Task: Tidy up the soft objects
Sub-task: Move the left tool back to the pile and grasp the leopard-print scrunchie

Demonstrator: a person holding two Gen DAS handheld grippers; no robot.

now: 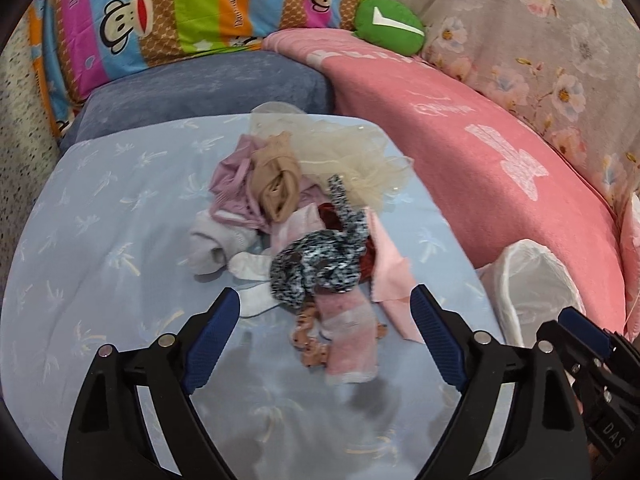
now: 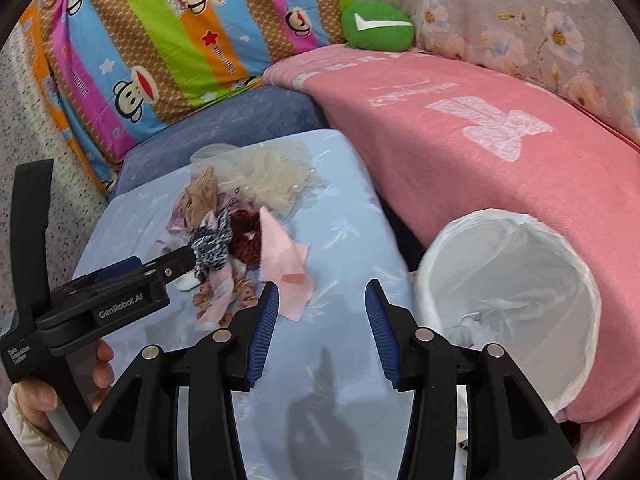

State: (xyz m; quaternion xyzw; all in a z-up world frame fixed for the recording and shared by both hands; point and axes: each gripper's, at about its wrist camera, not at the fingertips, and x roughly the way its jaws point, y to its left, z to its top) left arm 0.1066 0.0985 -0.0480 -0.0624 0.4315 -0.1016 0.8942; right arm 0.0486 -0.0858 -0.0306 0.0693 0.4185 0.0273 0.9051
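Soft pile (image 1: pixel 304 232) lower centre awaits picking; your left gripper (image 1: pixel 326 336) and right gripper (image 2: pixel 322 332) gape empty, so close on the speckled scrunchie (image 1: pixel 316 264) next

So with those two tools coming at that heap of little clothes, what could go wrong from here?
1. The heap is tangled: the speckled black-and-white scrunchie lies over the pink sock and dark red piece, so the open left tool may drag up several at once.
2. The white mesh basket lies tipped on its side; things dropped in might slide out.
3. The right tool hangs close beside the left; they could bump.
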